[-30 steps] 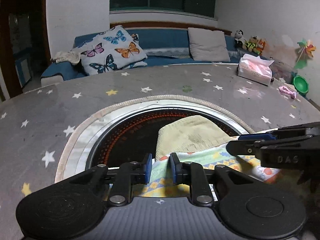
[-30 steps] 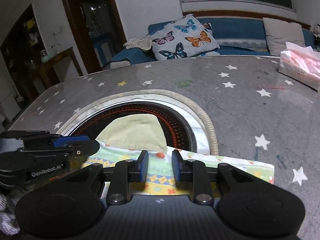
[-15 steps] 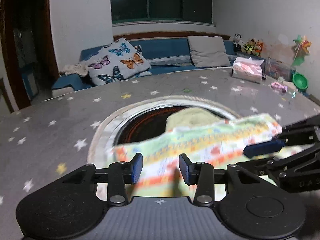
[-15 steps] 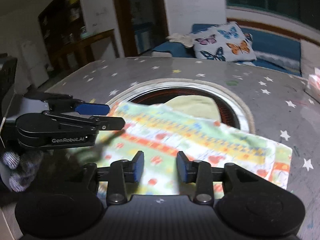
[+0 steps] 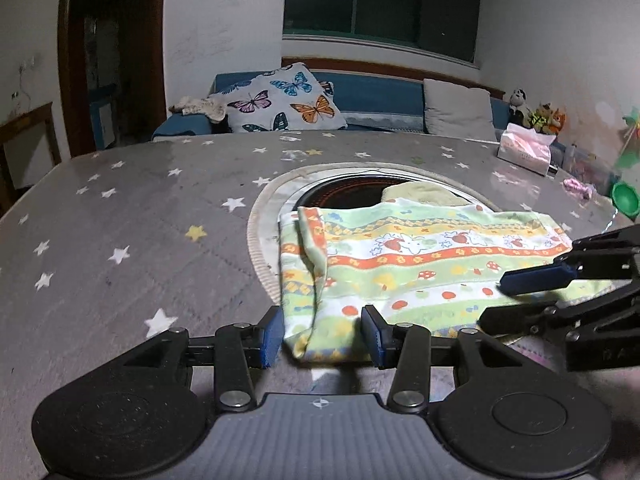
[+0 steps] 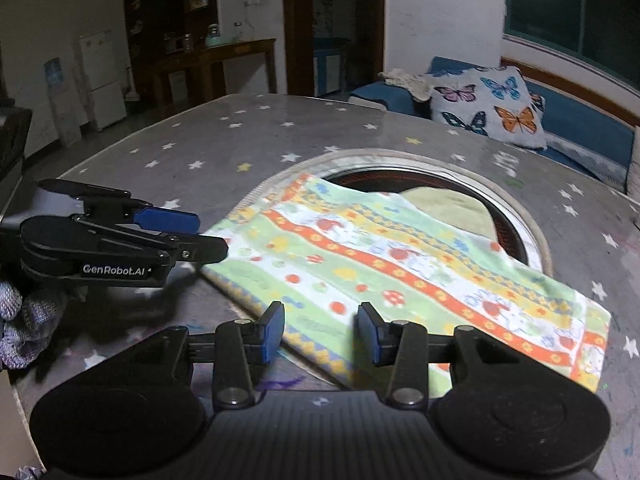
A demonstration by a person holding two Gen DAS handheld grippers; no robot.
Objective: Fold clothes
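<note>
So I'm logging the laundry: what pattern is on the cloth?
Green, yellow, orange and white stripes with small cartoon motifs on the cloth; clearest in left wrist view.

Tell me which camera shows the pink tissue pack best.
The left wrist view. The pink tissue pack sits in full sight at the far right of the starry table, in front of the sofa. The right wrist view does not show it: its frame ends at the table's right edge.

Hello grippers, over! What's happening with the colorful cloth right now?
Left gripper open, right gripper open. Cloth lies folded on the table, partly over the round inset. Yellow cloth behind it, nothing blocking.
</note>
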